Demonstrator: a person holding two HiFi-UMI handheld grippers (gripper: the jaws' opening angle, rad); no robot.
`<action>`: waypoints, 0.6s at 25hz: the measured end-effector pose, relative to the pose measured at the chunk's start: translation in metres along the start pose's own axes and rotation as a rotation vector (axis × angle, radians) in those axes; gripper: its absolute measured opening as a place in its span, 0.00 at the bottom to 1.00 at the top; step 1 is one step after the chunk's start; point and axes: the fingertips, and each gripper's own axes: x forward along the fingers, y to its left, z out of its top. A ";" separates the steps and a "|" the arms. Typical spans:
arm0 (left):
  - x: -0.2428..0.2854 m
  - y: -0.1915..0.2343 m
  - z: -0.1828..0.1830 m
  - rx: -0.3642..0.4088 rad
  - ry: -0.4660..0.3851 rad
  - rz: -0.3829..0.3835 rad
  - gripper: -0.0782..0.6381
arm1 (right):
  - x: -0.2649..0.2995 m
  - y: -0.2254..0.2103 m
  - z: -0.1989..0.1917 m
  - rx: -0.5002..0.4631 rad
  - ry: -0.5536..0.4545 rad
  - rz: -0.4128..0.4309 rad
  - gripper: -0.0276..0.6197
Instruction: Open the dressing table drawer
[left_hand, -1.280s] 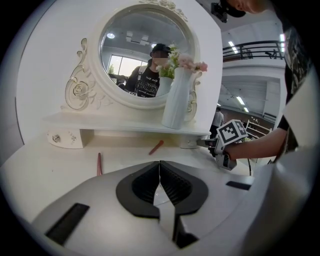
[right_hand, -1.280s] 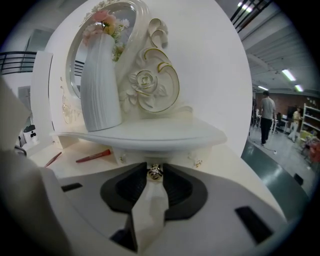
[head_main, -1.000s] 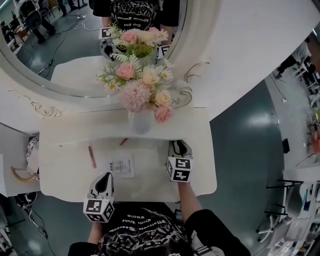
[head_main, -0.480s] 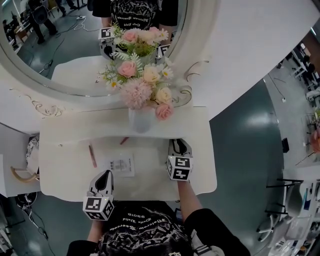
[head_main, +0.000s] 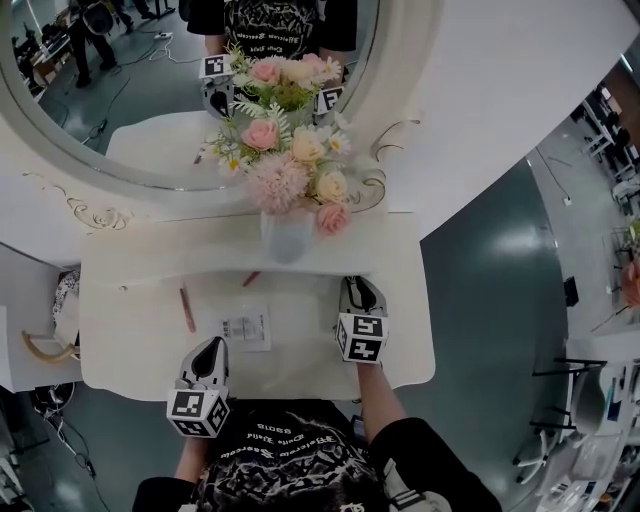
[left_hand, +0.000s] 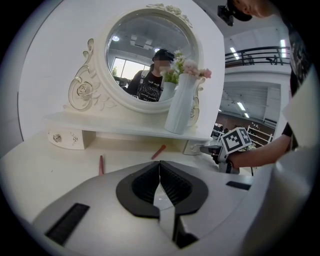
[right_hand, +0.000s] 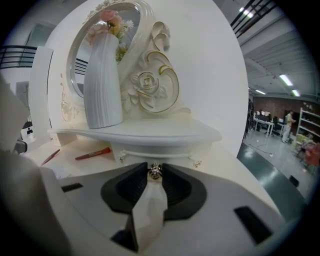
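Right gripper (head_main: 359, 288), pinching the small shiny metal knob (right_hand: 154, 172) of the little white drawer (right_hand: 172, 156), should pull straight toward the tabletop's front edge; the left gripper (left_hand: 159, 168) is closed and empty.

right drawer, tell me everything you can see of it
The right drawer shows a small white front, glossy like painted wood, tucked directly under the shelf. A raised trim runs across its face, with a small gold fitting at each end. Its little metallic knob sits at the middle, pinched between the pads of the right gripper. The drawer looks shut, not yet pulled out.
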 end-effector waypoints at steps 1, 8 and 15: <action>0.000 0.000 0.000 0.001 0.000 -0.001 0.13 | 0.000 0.000 0.000 0.001 -0.002 -0.001 0.19; 0.000 0.000 -0.001 0.012 0.003 -0.002 0.13 | -0.003 0.002 -0.002 0.000 0.001 0.005 0.19; -0.002 0.000 -0.001 0.017 -0.002 0.001 0.13 | -0.006 0.002 -0.004 0.003 0.001 0.002 0.19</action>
